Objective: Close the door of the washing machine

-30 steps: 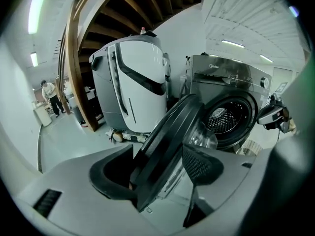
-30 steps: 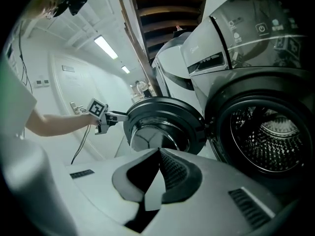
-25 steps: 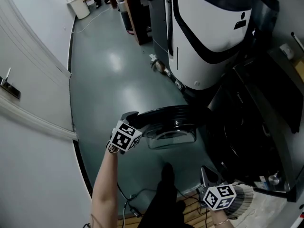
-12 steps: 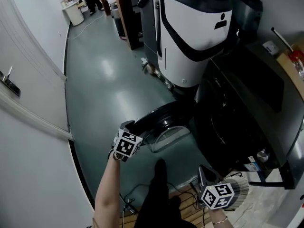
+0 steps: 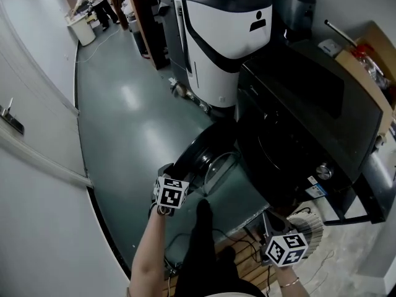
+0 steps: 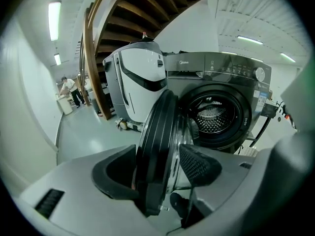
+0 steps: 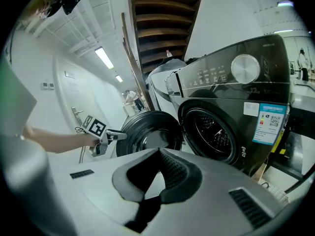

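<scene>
**Door ajar, its rim between the left tongs**

The washing machine's [image 5: 309, 104] round door [image 5: 199, 158] stands ajar, well off the drum opening [image 6: 212, 119]. The left tongs [image 6: 157, 156] are spread wide astride its rim [image 6: 150, 181]. Whether the pads [image 6: 197, 163] actually press on it, I can't quite tell. The right tongs [image 7: 158, 154] are closed on nothing, near the machine's front. Best to swing the door along its own arc, push squarely till it sits flush, and keep the gap free. The panel [image 6: 221, 65] reads "Midea". The blue sticker's [image 7: 268, 122] print is too small to read.

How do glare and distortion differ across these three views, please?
Head view: a pale glare patch on the floor; the washing machine is nearly black. Left gripper view: fisheye bends the wooden beam, ceiling light blown out. Right gripper view: black rounded corners, blurred left edge.
</scene>
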`<state>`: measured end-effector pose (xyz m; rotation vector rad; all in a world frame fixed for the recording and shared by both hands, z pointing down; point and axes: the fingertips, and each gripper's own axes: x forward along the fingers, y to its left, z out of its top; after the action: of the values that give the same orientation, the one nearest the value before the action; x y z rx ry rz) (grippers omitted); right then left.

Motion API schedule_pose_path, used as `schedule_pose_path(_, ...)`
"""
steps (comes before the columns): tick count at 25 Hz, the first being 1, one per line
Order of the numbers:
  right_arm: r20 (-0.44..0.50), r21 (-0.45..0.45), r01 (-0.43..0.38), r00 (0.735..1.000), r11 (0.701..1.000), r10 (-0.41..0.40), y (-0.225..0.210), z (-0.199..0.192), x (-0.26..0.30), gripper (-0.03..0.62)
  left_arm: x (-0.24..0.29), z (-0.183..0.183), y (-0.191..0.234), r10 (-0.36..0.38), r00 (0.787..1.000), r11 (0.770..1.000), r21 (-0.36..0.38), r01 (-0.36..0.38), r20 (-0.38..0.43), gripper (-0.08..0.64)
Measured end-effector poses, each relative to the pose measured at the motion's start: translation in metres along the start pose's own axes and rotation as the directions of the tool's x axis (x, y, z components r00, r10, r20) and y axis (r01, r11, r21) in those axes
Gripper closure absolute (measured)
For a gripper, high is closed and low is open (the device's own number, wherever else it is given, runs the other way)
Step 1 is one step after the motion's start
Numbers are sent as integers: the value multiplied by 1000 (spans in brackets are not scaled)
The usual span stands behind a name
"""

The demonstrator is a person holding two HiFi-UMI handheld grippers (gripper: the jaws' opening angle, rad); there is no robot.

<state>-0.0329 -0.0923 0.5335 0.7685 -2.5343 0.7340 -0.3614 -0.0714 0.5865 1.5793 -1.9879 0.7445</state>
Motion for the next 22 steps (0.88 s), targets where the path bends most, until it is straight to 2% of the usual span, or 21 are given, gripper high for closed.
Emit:
schedule_pose_path(4,12,17,23,1000,1000,-23,-13,-11,-33,586,-14,-2,-40,-16,1000,1000,-20,16,-5,258)
schedule_pose_path(10,13,45,56,998,997,-57,-33,-31,-70,586,-26,-9,-94,-38,999,999,0,38,-6,274)
schedule_pose_path(22,46,122,120,991,985,-126,-58,-53,-121,586,-37,-2,-184,-96,995,988,-116,97,13,281)
